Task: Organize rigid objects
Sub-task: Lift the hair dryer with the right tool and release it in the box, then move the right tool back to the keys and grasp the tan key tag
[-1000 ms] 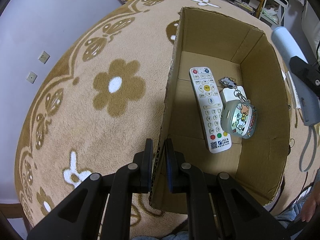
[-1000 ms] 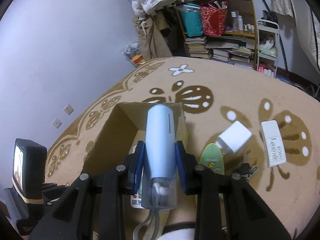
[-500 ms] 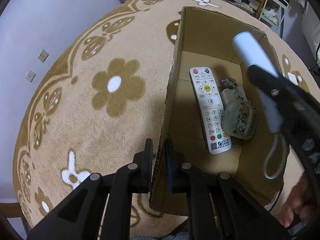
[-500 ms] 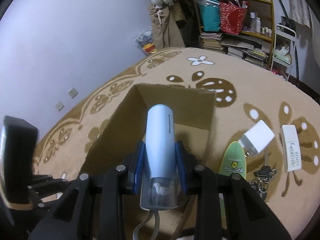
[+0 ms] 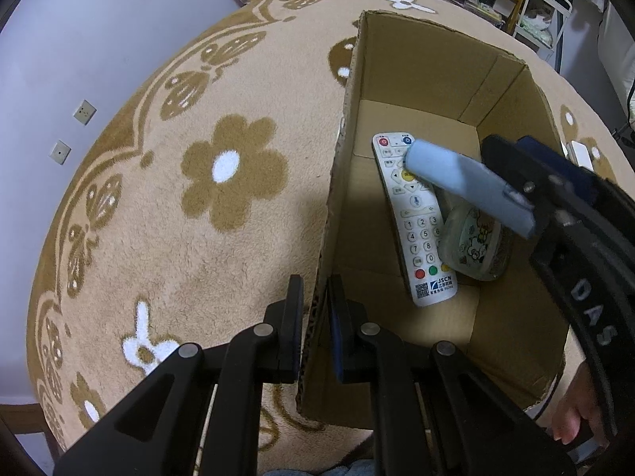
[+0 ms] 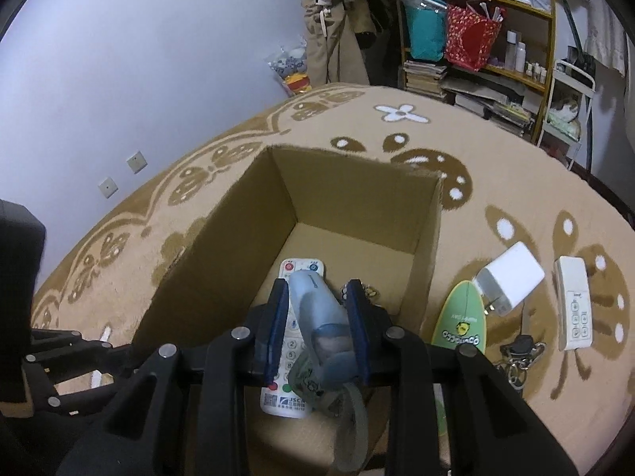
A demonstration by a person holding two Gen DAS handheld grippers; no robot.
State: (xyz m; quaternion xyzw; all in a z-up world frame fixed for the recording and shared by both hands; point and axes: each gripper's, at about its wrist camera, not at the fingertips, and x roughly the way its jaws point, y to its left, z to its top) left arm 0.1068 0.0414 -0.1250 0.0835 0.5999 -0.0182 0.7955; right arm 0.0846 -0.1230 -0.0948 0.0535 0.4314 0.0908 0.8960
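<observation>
The cardboard box (image 5: 512,305) sits on the flower-patterned rug (image 5: 190,206), its near wall pinched at six o'clock by the left gripper (image 5: 315,313). Inside it, the right gripper (image 6: 317,329), at three o'clock in the left view, is clamped on a pale blue tube-shaped device (image 5: 464,184) hanging over the white remote (image 5: 416,222) and cartoon-printed pouch (image 5: 474,244). Best lower it towards the bare floor at twelve o'clock before letting go.

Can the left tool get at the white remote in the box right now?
Probably not: the left tool is shut on the box wall, and the blue tube hangs over the remote.
</observation>
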